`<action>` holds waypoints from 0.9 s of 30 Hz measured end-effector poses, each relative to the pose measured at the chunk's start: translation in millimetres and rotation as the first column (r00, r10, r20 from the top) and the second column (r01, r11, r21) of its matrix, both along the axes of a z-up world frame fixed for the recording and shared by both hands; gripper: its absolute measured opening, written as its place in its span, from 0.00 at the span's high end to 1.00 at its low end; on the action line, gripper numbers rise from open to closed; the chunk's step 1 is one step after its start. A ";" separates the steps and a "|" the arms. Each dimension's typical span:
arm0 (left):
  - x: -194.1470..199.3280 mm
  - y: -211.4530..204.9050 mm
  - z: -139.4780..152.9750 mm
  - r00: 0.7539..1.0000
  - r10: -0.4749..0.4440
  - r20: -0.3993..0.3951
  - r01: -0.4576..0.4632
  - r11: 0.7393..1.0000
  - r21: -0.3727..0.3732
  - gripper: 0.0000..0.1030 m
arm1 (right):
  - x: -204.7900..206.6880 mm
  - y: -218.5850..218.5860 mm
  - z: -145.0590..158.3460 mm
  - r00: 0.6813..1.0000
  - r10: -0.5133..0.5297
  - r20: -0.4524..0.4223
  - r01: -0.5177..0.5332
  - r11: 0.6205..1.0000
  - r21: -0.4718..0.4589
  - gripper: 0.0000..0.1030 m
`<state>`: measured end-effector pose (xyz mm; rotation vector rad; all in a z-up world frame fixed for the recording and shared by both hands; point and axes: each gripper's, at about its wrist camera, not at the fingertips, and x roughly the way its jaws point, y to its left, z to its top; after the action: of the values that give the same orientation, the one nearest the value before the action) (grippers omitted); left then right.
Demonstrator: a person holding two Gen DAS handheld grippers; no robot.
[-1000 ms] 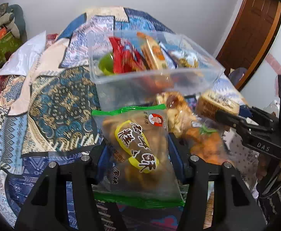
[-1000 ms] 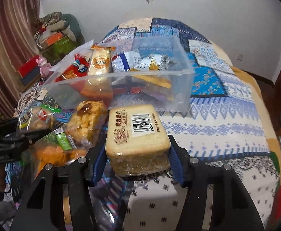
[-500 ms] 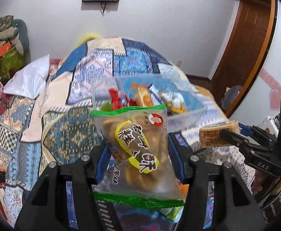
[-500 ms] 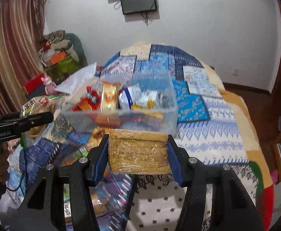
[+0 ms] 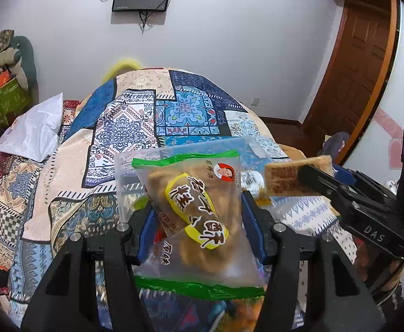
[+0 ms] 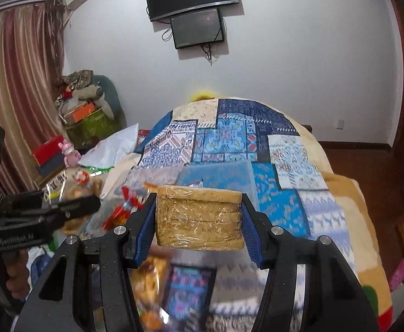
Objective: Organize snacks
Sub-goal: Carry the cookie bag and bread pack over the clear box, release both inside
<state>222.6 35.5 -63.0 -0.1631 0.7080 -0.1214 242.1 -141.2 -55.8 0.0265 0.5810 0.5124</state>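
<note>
Your left gripper [image 5: 196, 221] is clamped on a clear, green-edged plastic bag of brown pastry sticks [image 5: 199, 221]; the blue pads press against both sides of the bag, which hangs clear of the bed. Your right gripper [image 6: 199, 221] is clamped on a film-wrapped rectangular block of yellow-brown sliced cake [image 6: 199, 215], its pads tight against the two short ends. Both packs are held in the air above the patchwork bedspread [image 6: 229, 138].

Status of the work:
- The clear rectangular plastic storage bin [image 6: 224, 174] sits on the bedspread just beyond both packs. It already contains several wrapped snacks, including a red-and-white packet [image 6: 121, 207]. This portion appears complete.
- The two held packs are lifted but not yet inside the bin. This is likely the step in hand.
- Below the right gripper, at least one loose pack of orange-brown snacks [image 6: 149, 276] lies on the bed, blurred. Treat it as work remaining.

To proceed, you would carry each pack over the bin rim before letting go. The bag is soft and may sag or catch on the rim; the cake block is rigid but could crush under excess pressure.
</note>
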 end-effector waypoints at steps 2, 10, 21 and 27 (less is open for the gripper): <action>11.6 1.5 -4.0 1.000 0.005 -0.006 -0.005 1.000 0.003 0.46 | 10.2 5.6 -0.9 1.000 -0.005 0.004 0.005 1.000 -0.005 0.49; 53.2 2.8 -27.1 0.999 0.032 -0.043 -0.031 0.999 0.036 0.46 | 42.8 23.2 -12.4 0.999 -0.032 0.012 0.033 0.999 -0.029 0.49; 59.6 -0.7 -47.7 0.996 0.043 -0.082 -0.039 0.998 0.056 0.45 | 45.2 30.7 -40.7 0.999 -0.012 -0.043 0.008 0.996 -0.089 0.49; 45.5 -0.2 -36.0 0.997 0.046 -0.067 -0.042 0.997 0.058 0.37 | 44.5 24.9 -45.4 0.994 0.018 -0.112 -0.033 0.991 -0.132 0.48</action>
<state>268.2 35.3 -99.0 -0.1290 0.7745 -0.0542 286.6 -116.4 -101.2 -0.0799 0.7241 0.4982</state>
